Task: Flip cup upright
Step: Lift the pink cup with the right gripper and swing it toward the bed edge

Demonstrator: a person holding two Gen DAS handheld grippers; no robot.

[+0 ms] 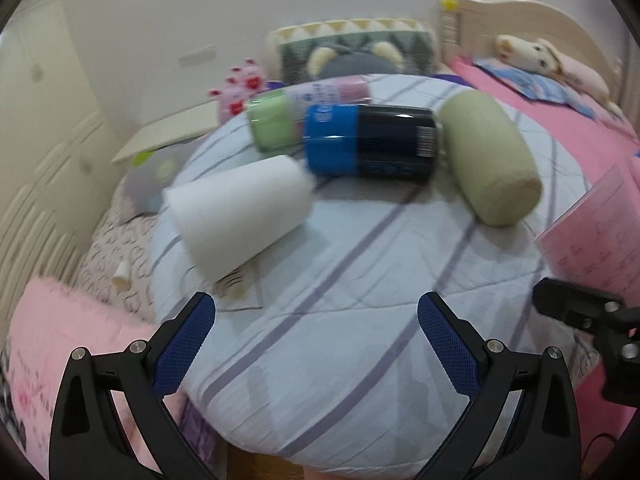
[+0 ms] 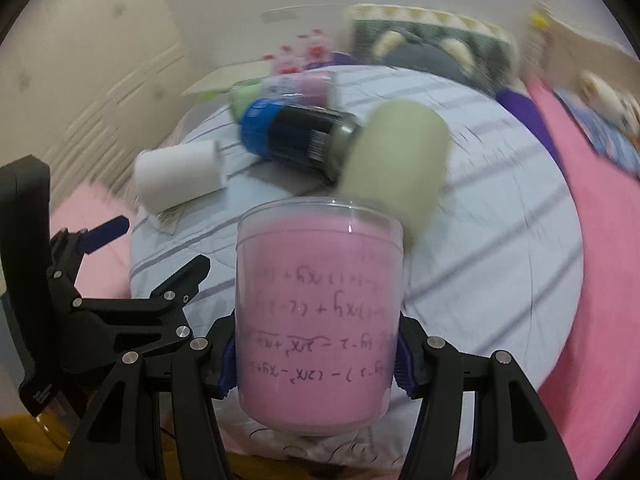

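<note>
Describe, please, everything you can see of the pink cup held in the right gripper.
The pink cup is a clear-walled plastic tumbler with a pink inner layer and dark handwritten maths formulas across it, the writing upside down. Its wide open rim points away from the camera, its rounded base toward it. The right gripper clamps its lower body between blue pads, holding it above the striped quilt. In the left wrist view only a pink edge shows, at the right.
</note>
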